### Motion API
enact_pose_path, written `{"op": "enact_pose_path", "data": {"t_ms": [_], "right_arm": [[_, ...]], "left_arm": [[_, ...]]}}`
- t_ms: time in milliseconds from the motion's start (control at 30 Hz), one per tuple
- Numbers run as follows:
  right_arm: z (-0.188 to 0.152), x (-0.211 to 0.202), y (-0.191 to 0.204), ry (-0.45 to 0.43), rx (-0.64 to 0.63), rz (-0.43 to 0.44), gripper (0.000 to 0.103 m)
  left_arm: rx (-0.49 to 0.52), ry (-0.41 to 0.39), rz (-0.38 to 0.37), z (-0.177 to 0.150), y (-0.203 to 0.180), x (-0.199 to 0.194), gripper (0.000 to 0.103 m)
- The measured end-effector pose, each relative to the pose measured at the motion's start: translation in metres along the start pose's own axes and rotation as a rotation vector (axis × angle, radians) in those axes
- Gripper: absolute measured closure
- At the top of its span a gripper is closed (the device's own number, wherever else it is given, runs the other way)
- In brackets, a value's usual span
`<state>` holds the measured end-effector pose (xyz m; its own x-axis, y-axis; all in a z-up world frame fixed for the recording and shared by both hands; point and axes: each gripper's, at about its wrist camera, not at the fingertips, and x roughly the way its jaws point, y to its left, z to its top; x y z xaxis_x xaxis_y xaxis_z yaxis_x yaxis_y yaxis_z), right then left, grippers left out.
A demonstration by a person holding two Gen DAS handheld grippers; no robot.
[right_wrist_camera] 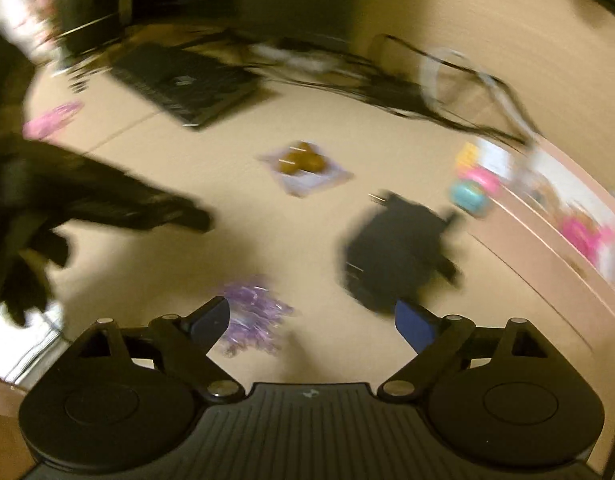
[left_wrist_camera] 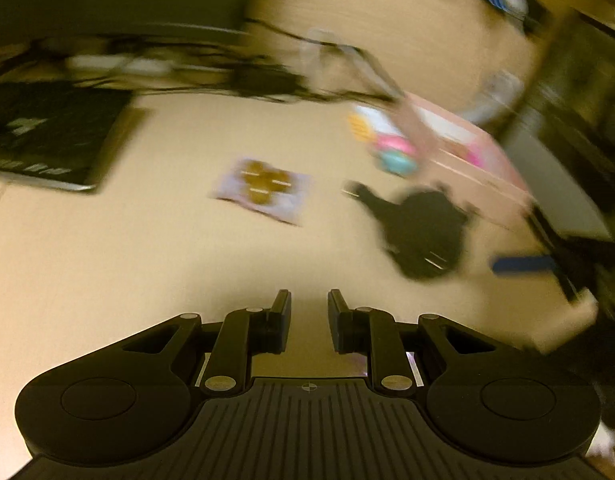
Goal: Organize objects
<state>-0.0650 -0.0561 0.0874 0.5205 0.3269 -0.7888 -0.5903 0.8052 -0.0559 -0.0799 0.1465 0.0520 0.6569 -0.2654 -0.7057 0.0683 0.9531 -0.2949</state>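
Presently the right tool [right_wrist_camera: 311, 320] stands wide apart and empty above the surface [right_wrist_camera: 147, 272]. A purple packet [right_wrist_camera: 253, 320] lies just ahead, nearer its left finger. The black adapter [right_wrist_camera: 399, 244] lies ahead-right. The left tool [left_wrist_camera: 309, 312], nearly together and empty, is farther off.

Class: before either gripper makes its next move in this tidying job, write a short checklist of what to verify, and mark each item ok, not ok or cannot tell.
1. Right gripper open, nothing between its fingers: ok.
2. Left gripper empty, narrow gap showing between its fingers: ok.
3. Purple packet lies on the table just beside the right gripper's left finger: ok.
4. Black adapter free of the pink box: cannot tell, blurred.
5. Pictures sharp enough to aim: not ok.
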Motion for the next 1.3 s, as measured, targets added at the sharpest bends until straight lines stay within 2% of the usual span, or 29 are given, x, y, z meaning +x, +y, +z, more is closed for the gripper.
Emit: {"op": "enact_pose_path", "data": {"t_ms": [100,200,367,433,567,700,767,833,933,967,1067,1133,1233,1300], "right_arm": [[-0.019,0.002,-0.029,0.025,0.103,-0.078,0.012],[-0.038,0.003,-0.055,0.035,0.207,-0.138,0.012],[-0.065,0.004,-0.092,0.038,0.366,-0.215,0.003],[-0.072,0.005,-0.104,0.037,0.418,-0.236,0.003],[-0.083,0.009,-0.115,0.03,0.475,-0.251,0.0],[-0.09,0.009,-0.115,0.025,0.474,-0.264,0.0],[-0.092,0.009,-0.112,0.022,0.455,-0.266,0.0],[-0.094,0.008,-0.109,0.017,0.438,-0.266,0.0],[-0.096,0.006,-0.108,0.014,0.424,-0.256,0.0],[-0.097,0.005,-0.108,0.012,0.419,-0.252,0.0],[-0.1,0.003,-0.107,0.004,0.405,-0.244,0.0],[-0.101,0.003,-0.106,0.0,0.401,-0.243,0.0],[-0.102,0.003,-0.105,-0.005,0.4,-0.245,0.0],[-0.102,0.003,-0.106,-0.006,0.397,-0.243,0.0]], "left_arm": [[0.135,0.054,-0.024,-0.009,-0.024,0.002,0.08],[0.237,0.096,0.051,-0.018,-0.042,0.008,0.079],[0.246,0.127,0.075,-0.017,-0.049,0.017,0.079],[0.252,0.136,0.078,-0.016,-0.053,0.021,0.079],[0.158,0.132,0.045,-0.01,-0.049,0.026,0.08],[-0.022,-0.009,-0.095,0.007,-0.04,0.015,0.08],[-0.065,-0.047,-0.122,0.015,-0.042,0.016,0.08],[-0.012,-0.04,-0.074,0.023,-0.053,0.021,0.08],[0.185,0.003,0.102,0.028,-0.067,0.034,0.079],[0.206,0.022,0.113,0.029,-0.065,0.037,0.079],[0.181,0.096,0.116,0.03,-0.043,0.045,0.079],[0.183,0.113,0.155,0.026,-0.032,0.048,0.079],[0.184,0.14,0.171,0.02,-0.026,0.051,0.079],[0.228,0.149,0.18,0.014,-0.03,0.054,0.078]]}}
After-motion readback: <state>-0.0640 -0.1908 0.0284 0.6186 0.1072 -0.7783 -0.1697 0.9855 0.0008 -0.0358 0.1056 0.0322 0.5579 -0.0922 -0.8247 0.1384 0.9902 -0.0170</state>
